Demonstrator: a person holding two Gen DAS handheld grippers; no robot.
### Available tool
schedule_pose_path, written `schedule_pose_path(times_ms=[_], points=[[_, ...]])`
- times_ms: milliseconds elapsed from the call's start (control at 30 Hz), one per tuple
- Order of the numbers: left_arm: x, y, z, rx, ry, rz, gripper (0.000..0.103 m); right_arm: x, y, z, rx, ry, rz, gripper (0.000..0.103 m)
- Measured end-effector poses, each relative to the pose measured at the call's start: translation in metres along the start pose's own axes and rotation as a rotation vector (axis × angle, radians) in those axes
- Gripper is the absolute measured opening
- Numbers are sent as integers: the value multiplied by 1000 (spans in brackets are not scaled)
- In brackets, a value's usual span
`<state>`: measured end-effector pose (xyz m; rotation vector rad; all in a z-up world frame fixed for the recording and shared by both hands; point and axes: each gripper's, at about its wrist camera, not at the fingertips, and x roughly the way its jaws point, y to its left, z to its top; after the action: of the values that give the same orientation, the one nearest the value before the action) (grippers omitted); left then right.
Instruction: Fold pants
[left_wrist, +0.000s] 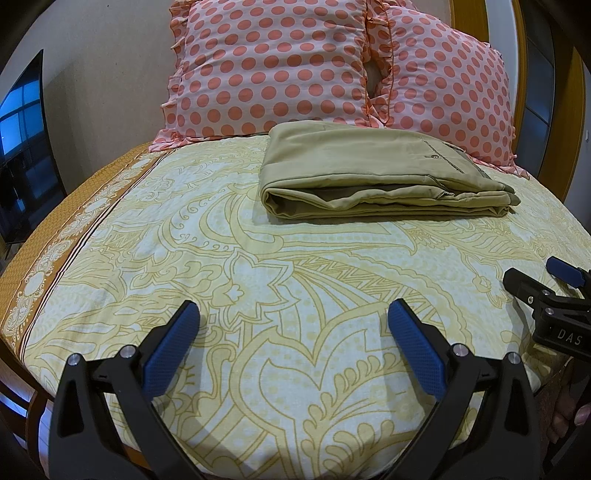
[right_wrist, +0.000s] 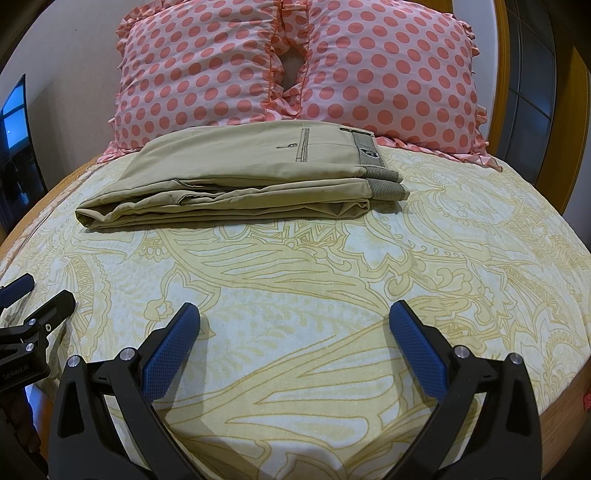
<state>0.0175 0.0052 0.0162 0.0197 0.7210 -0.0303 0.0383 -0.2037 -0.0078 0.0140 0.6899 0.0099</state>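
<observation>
Khaki pants (left_wrist: 384, 173) lie folded into a flat stack on the bed, just in front of the pillows; they also show in the right wrist view (right_wrist: 243, 181) with the striped waistband at the right end. My left gripper (left_wrist: 293, 314) is open and empty, well short of the pants above the sheet. My right gripper (right_wrist: 295, 314) is open and empty, also short of the pants. Each gripper shows at the edge of the other's view: the right gripper (left_wrist: 554, 280) and the left gripper (right_wrist: 33, 291).
The bed has a yellow patterned sheet (left_wrist: 295, 280) with a brown border on the left (left_wrist: 44, 258). Two pink polka-dot pillows (left_wrist: 273, 66) (left_wrist: 450, 85) lean on a wooden headboard (right_wrist: 506, 55). A dark TV screen (left_wrist: 22, 147) stands left of the bed.
</observation>
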Motion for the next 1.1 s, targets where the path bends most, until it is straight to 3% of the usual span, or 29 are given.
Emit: schedule_pose_path(times_ms=[1100], points=[[3, 1, 6, -20, 19, 17, 101, 0, 1, 0, 0, -2, 0, 102]])
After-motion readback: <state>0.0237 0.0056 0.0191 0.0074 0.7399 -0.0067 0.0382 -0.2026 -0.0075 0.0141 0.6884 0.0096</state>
